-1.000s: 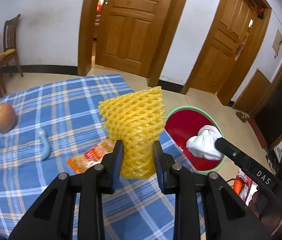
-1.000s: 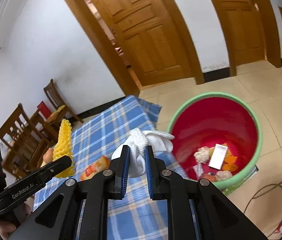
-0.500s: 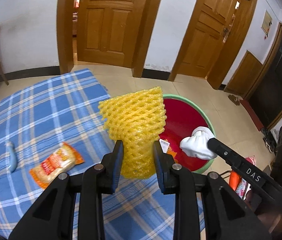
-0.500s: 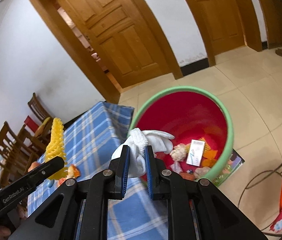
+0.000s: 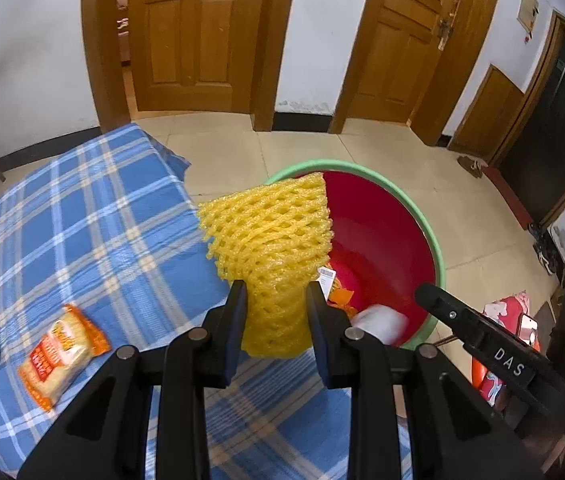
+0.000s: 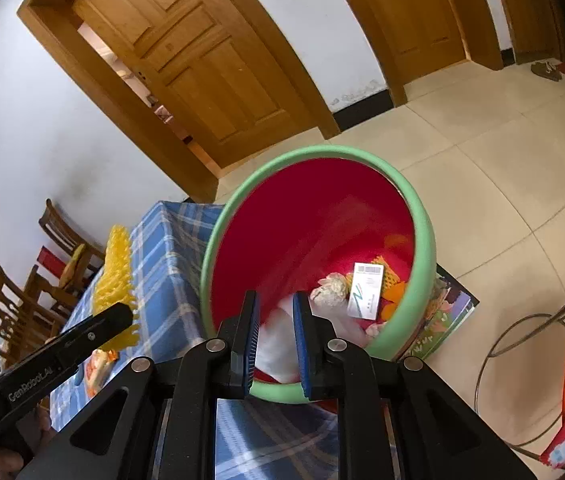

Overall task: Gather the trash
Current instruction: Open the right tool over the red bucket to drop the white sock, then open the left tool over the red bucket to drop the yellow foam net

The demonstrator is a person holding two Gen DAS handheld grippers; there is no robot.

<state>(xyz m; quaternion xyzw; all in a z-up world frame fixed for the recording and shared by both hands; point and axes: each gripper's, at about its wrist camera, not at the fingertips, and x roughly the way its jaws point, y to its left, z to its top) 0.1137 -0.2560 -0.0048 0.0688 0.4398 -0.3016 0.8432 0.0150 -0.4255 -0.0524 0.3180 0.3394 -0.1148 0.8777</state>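
Jaws of left gripper (image 5: 276,312) clamped on yellow foam net (image 5: 270,240), centre of frame, over near rim of red bin (image 5: 434,248). Jaws of right gripper (image 6: 276,336) opening, narrow gap; blurred white wad (image 6: 278,344) between pads, loose, inside bin. Orange snack packet (image 5: 60,354) on blue-checked counter (image 5: 82,220), lower left.

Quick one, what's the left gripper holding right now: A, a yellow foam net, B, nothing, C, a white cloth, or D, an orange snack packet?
A: in the left wrist view the left gripper has its fingers pressed on the yellow foam net, while the orange snack packet lies on the blue checked tablecloth.
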